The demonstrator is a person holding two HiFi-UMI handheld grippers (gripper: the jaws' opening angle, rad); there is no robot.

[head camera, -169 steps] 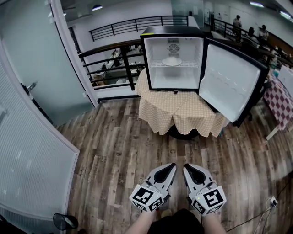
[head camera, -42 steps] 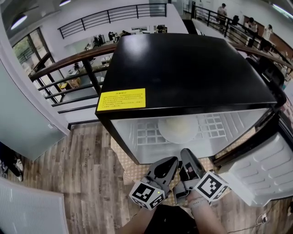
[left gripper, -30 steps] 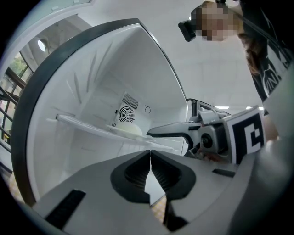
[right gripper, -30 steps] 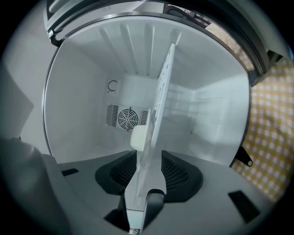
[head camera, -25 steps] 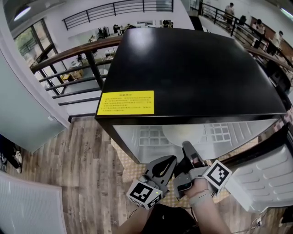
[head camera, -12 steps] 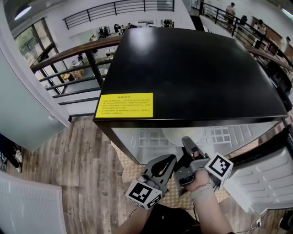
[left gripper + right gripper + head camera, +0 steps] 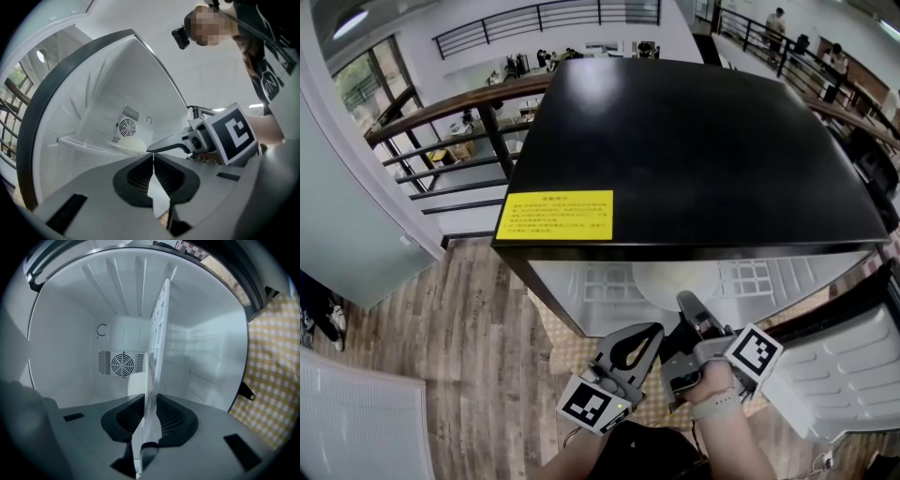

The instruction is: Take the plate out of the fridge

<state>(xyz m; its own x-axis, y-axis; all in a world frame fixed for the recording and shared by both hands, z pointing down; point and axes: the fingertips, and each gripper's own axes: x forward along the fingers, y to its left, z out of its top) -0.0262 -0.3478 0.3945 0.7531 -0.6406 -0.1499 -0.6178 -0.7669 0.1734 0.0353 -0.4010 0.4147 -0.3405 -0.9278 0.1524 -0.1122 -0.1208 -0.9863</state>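
The white plate lies on the white wire shelf inside the open black fridge. My right gripper reaches into the fridge, turned on its side. Its jaws are closing, and the pads meet the plate's near rim, which stands edge-on between them. The shelf runs away behind the plate. My left gripper hangs shut and empty just outside the fridge, to the left of the right one. In the left gripper view, its jaws touch, and the right gripper's finger points at the plate.
The fridge door hangs open at the right. A yellow label sits on the fridge top. A checked cloth covers the table under the fridge. A dark railing runs behind, over wooden flooring.
My right gripper has pushed a little deeper into the fridge and its jaws have come together on the plate's rim. The left gripper has barely moved.
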